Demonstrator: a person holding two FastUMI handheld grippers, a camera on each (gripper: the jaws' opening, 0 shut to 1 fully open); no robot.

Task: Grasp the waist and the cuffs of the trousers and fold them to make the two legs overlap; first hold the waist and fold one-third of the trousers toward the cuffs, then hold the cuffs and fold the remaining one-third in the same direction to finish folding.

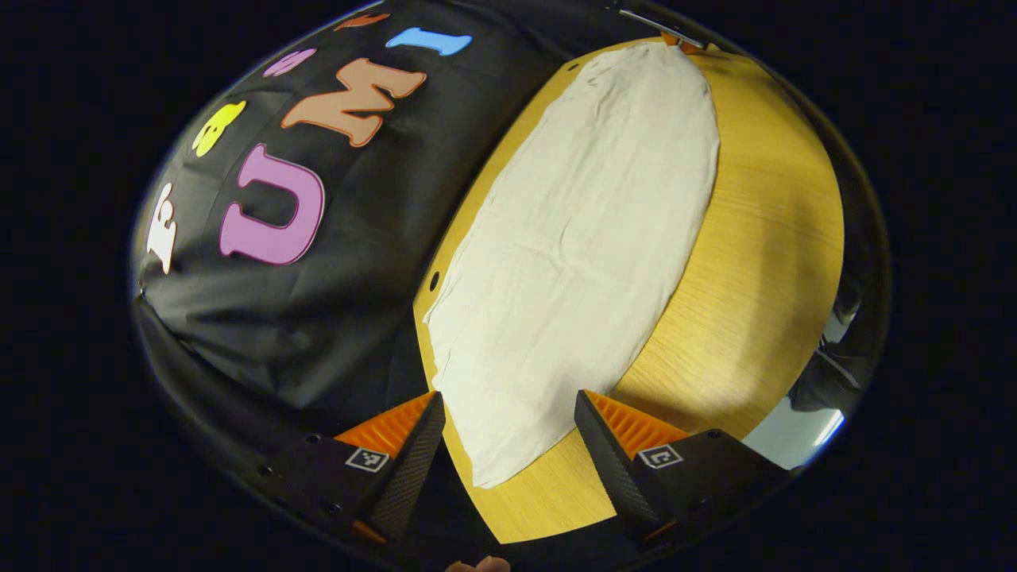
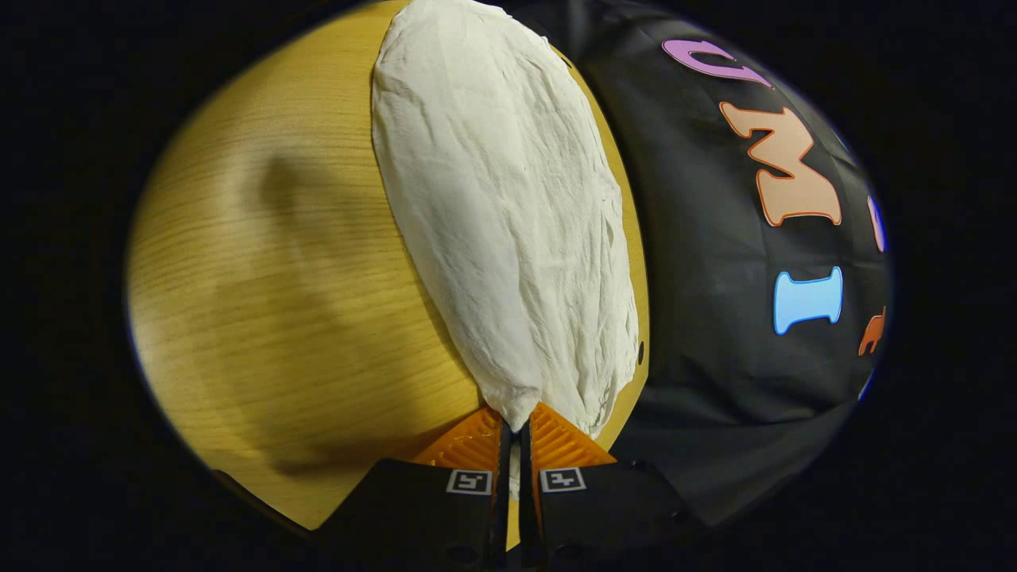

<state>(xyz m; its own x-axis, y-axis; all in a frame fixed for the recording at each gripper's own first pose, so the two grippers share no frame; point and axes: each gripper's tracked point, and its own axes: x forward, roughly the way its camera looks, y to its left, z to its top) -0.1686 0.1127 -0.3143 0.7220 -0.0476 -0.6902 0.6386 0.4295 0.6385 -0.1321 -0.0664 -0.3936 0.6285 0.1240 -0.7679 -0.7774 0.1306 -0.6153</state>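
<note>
Okay, I'm looking along my left gripper (image 1: 508, 417) and its jaws are spread wide, hovering over the near end of the white trousers (image 1: 572, 246) without touching the cloth; the fabric's near corner sits right between the two fingers (image 1: 616, 453) on the wooden table (image 1: 763, 262). The trousers lie flat and long along the table's back edge, running away from me, close beside the black booth wall (image 1: 334, 318). There's a small dark hole (image 1: 434, 280) in the tabletop just next to the trousers' edge on the wall side. At the far end of the garment I can just make out something small and orange (image 1: 682, 44) at the cloth's tip, too small to say more. Switching to the right gripper view: my right gripper (image 2: 516, 433) has its jaws pressed nearly together, pinching a gathered tip of the trousers (image 2: 508, 206) between them, and the cloth here looks more crumpled and bunched, rising slightly toward the pinch. The table (image 2: 302, 318) on this side is bare wood with a soft shadow across it, and the same sort of small hole (image 2: 640, 348) shows near the table's edge by the black cloth (image 2: 715, 238). Nothing stands between either gripper and the garment; the wall cloth hangs just beside the far long edge of the trousers
</note>
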